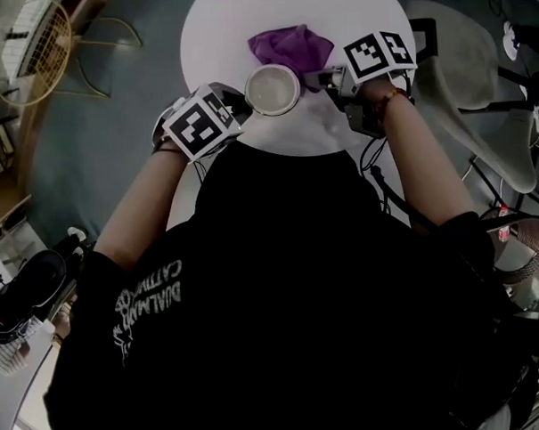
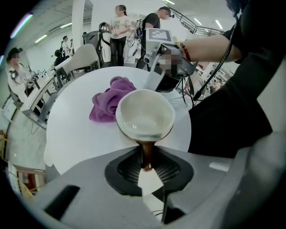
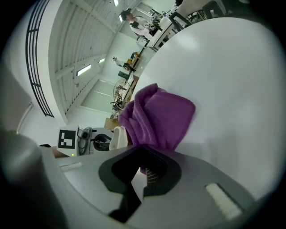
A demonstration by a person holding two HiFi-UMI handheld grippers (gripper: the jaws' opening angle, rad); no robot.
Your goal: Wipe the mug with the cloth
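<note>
Left gripper (image 2: 147, 163) was clamped on the mug's brown handle, jaws tight on it. The mug (image 1: 272, 89), white inside and looking empty, sat mouth up over the near part of the round white table (image 1: 217, 25); whether it rested on the top or was lifted could not be told. Right gripper (image 3: 145, 167) was pinched shut on the near edge of the purple cloth (image 3: 161, 118), a fold of it caught between the pads. The rest of the cloth lay bunched on the table, just beyond the mug, close to it but not in it. Grippers pointed inward from either side, with the mug between them. People stood well behind the table.
</note>
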